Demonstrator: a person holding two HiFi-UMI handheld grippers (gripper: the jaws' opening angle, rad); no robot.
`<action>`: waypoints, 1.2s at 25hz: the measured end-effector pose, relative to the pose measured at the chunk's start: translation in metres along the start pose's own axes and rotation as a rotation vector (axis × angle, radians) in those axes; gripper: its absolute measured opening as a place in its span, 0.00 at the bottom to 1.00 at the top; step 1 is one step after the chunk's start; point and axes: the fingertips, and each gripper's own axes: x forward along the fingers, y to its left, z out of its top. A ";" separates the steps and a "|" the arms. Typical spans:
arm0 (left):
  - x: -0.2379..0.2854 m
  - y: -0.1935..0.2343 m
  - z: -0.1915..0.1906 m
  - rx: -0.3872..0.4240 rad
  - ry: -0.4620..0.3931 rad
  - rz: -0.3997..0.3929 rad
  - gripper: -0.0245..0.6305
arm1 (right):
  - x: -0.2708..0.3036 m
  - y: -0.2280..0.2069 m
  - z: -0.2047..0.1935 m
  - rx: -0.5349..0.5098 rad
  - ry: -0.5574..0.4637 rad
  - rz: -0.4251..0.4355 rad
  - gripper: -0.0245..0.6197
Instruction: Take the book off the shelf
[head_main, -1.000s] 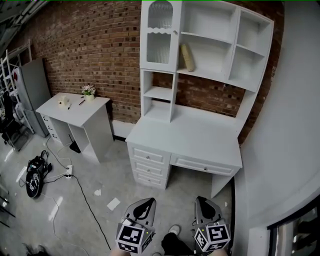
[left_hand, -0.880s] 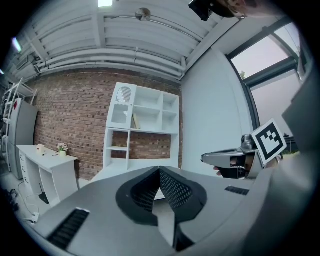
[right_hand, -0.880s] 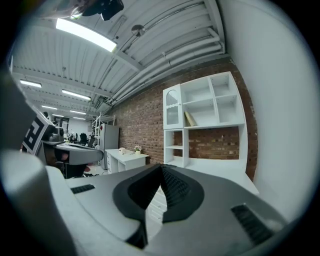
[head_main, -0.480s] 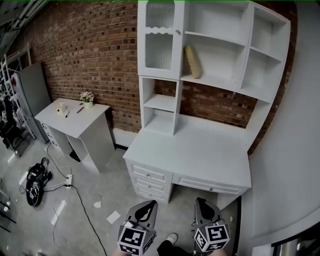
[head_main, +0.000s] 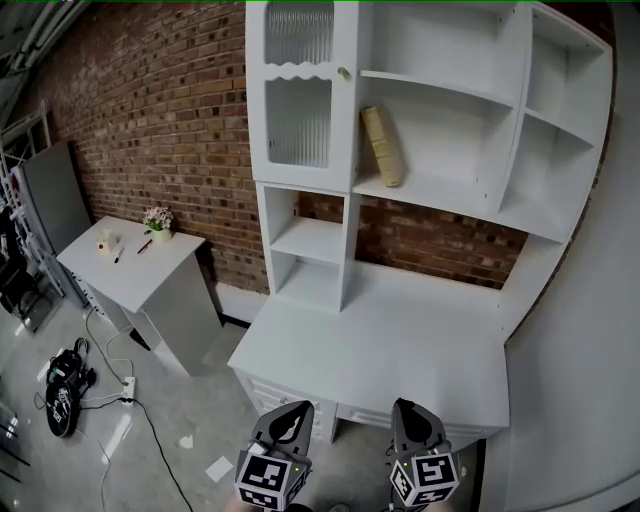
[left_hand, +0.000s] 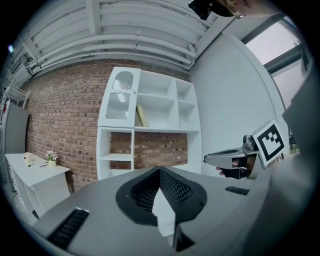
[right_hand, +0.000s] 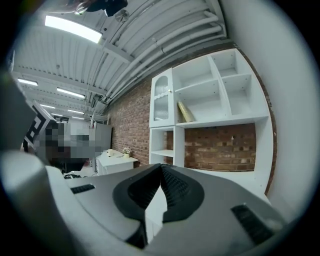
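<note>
A tan book (head_main: 383, 146) leans tilted against the left wall of an open compartment in the white shelf unit (head_main: 440, 195) above the desk top (head_main: 390, 340). It also shows small in the left gripper view as the book (left_hand: 141, 116) and in the right gripper view as the book (right_hand: 186, 112). My left gripper (head_main: 297, 406) and right gripper (head_main: 403, 405) are low at the near edge of the desk, side by side, far below the book. Both are shut with nothing between the jaws, as the left gripper (left_hand: 160, 170) and right gripper (right_hand: 161, 166) show.
A glass-door cabinet (head_main: 298, 95) stands left of the book. A small white table (head_main: 125, 265) with a flower pot (head_main: 158, 222) is at the left by the brick wall. Cables and a black bag (head_main: 60, 395) lie on the floor. A white wall (head_main: 590, 380) closes the right side.
The view has come closer to the desk and shelf unit, so the book looks larger and higher. Both grippers stay shut at the bottom of the head view.
</note>
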 end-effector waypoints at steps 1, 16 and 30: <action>0.011 0.004 -0.001 -0.001 0.007 -0.003 0.06 | 0.012 -0.007 0.001 -0.002 0.006 -0.012 0.05; 0.185 0.107 0.041 -0.006 -0.055 -0.112 0.06 | 0.185 -0.066 0.043 -0.011 0.009 -0.156 0.05; 0.291 0.197 0.108 0.038 -0.144 -0.216 0.06 | 0.324 -0.096 0.157 -0.105 -0.136 -0.270 0.05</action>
